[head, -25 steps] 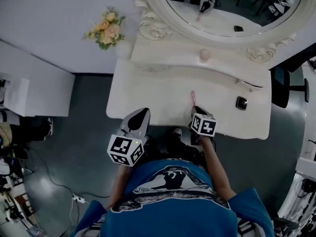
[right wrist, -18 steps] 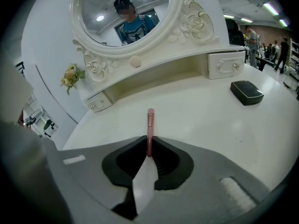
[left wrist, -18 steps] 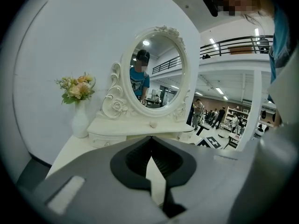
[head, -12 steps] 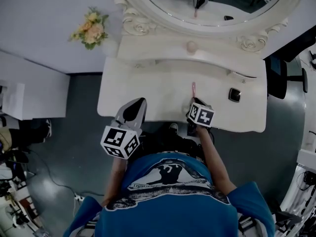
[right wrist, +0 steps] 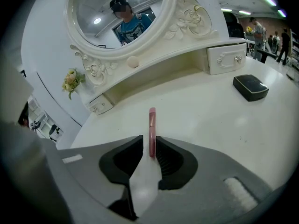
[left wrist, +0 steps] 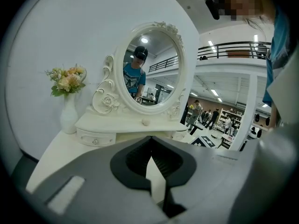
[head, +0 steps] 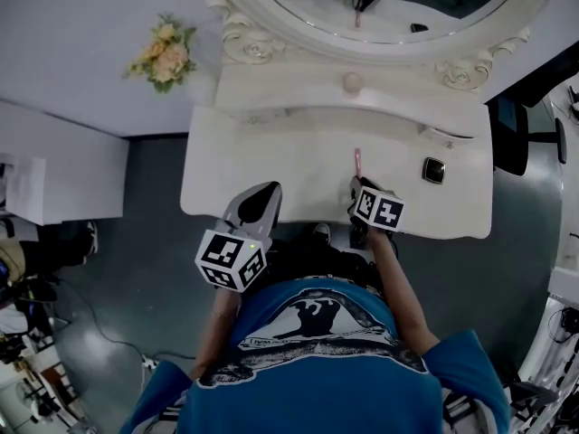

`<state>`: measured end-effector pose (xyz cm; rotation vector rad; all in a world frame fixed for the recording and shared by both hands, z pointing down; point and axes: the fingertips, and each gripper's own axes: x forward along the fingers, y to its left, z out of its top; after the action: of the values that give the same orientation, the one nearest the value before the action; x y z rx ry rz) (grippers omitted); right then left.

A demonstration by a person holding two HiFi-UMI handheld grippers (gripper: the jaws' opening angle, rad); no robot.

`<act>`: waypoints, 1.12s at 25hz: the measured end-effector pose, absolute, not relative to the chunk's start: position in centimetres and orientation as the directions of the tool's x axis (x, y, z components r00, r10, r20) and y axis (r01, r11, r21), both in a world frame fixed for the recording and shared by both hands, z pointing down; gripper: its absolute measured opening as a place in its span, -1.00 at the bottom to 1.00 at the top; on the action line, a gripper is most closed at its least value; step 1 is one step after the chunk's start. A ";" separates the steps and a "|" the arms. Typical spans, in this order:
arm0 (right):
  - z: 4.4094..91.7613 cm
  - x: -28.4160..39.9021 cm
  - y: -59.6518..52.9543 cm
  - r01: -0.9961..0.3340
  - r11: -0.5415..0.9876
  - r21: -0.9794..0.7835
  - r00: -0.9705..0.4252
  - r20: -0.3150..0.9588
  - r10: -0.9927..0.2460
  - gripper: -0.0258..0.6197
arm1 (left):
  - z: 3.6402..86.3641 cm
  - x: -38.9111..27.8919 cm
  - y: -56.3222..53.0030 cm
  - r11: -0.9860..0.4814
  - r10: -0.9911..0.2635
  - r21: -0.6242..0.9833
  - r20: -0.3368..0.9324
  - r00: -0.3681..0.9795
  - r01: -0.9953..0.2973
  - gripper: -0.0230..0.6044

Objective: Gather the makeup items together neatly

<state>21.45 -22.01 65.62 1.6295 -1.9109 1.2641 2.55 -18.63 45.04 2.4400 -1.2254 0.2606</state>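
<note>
We judge the step in hand to be releasing the pink cosmetic tube [right wrist: 152, 125] onto the vanity top [head: 271, 165]. We let the jaws part fully. We then draw the right gripper [head: 356, 188] straight back toward 6 o'clock, along the tube's axis, so that neither pad drags or rolls it.

The right jaws have just been opening. They stand narrowly apart with the tube lying between them, unclamped, a slit showing at its left side. The left gripper [left wrist: 150, 141], at 8 o'clock of the right, has its jaw tips together on nothing.

Farther out, the black compact [right wrist: 251, 87] lies at 2 o'clock of the tube, well apart, so gathering remains undone.
</note>
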 end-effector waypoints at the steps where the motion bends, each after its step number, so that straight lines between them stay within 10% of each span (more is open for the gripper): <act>1: 65.6 21.5 -21.9 -0.905 -0.055 -0.422 -0.300 0.724 -0.621 -0.64 | 45.1 2.6 -18.7 -0.542 -0.723 0.259 0.341 0.601 -0.800 -0.89; 28: 64.7 44.2 -23.4 -0.981 -0.189 -0.037 0.104 0.722 -0.684 0.13 | 45.7 5.2 -17.8 -0.593 -0.679 0.253 0.353 0.643 -0.765 -0.89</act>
<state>44.18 -23.36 64.67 1.9306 -1.6202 0.8606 5.18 -17.76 45.67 2.4845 -1.1436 0.3090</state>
